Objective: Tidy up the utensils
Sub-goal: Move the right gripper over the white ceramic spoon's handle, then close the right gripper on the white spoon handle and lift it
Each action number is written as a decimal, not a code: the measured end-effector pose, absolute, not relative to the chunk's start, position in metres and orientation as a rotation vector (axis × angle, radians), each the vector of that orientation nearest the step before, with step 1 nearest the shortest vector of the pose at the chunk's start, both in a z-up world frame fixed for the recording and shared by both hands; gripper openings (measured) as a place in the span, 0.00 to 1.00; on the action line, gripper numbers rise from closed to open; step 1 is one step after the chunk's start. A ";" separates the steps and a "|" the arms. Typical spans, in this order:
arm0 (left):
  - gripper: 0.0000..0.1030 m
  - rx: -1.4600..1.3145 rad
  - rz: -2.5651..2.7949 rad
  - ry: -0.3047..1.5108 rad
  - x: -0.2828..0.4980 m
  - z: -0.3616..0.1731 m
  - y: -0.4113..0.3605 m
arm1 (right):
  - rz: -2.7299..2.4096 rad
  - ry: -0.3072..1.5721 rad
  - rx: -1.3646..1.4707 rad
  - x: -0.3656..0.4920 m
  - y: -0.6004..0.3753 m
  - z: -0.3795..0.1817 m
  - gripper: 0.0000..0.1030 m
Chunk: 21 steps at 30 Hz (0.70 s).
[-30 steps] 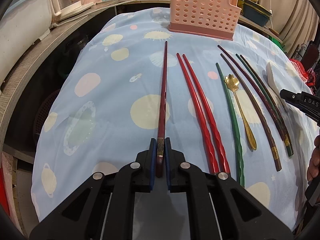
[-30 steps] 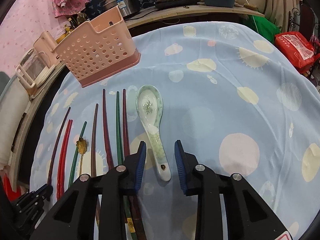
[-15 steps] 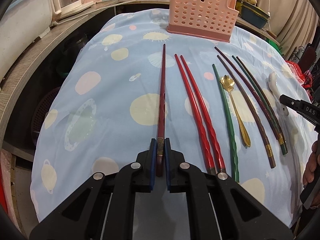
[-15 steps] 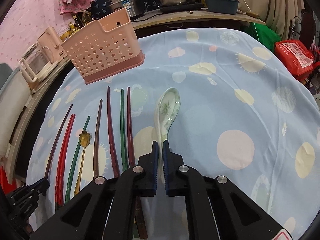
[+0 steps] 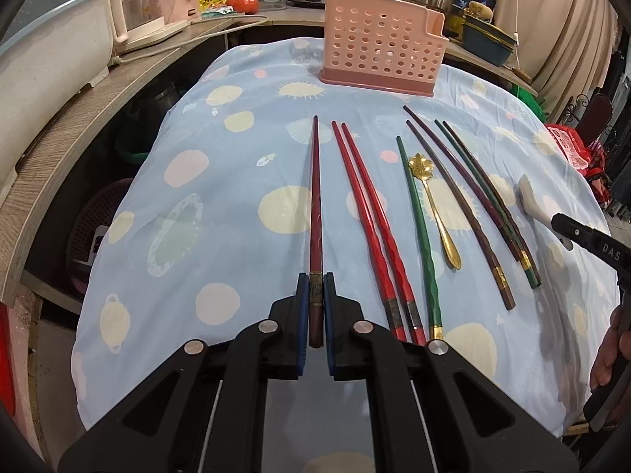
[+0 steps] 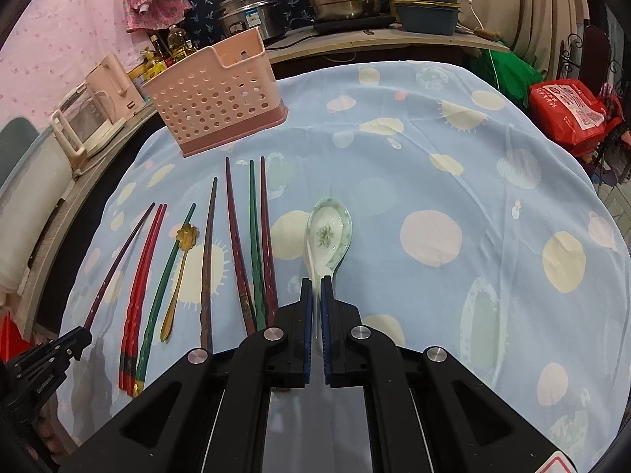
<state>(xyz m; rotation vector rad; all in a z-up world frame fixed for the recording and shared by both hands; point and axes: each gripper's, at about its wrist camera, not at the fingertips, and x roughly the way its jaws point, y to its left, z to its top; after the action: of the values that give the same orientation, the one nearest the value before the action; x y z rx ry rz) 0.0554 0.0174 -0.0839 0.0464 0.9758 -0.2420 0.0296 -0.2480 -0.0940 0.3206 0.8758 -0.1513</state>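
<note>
Blue spotted tablecloth [image 5: 236,181] covers table. Pink perforated caddy [image 5: 380,51] stands at far edge. Chopsticks lie in a row below it: red pair [image 5: 370,220], green one [image 5: 420,232]. Left gripper [image 5: 314,295] clamps dark red chopstick [image 5: 315,205] at handle end. Right gripper [image 6: 316,295] pinches ceramic spoon [image 6: 327,236] handle.
</note>
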 end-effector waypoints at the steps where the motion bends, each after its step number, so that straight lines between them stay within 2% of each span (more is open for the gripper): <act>1: 0.07 0.045 -0.245 0.970 0.054 -0.081 0.017 | -0.152 0.871 0.323 0.026 -0.248 -0.091 0.04; 6: 0.07 0.042 -0.250 0.941 0.052 -0.072 0.017 | -0.150 0.856 0.317 0.018 -0.249 -0.086 0.04; 12: 0.07 0.048 -0.240 0.975 0.052 -0.086 0.017 | -0.154 0.910 0.309 0.016 -0.249 -0.106 0.04; 14: 0.07 0.049 -0.237 0.986 0.052 -0.090 0.017 | -0.165 0.919 0.302 0.016 -0.249 -0.110 0.17; 16: 0.07 0.051 -0.235 0.996 0.053 -0.094 0.017 | -0.167 0.925 0.305 0.016 -0.250 -0.113 0.25; 21: 0.07 0.052 -0.235 1.013 0.054 -0.100 0.017 | -0.151 0.951 0.303 0.018 -0.247 -0.121 0.26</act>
<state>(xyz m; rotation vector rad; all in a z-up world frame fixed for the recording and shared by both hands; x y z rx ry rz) 0.0542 0.0168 -0.1003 0.0521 1.0131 -0.2351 0.0183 -0.2465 -0.1206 0.3026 0.9514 -0.1506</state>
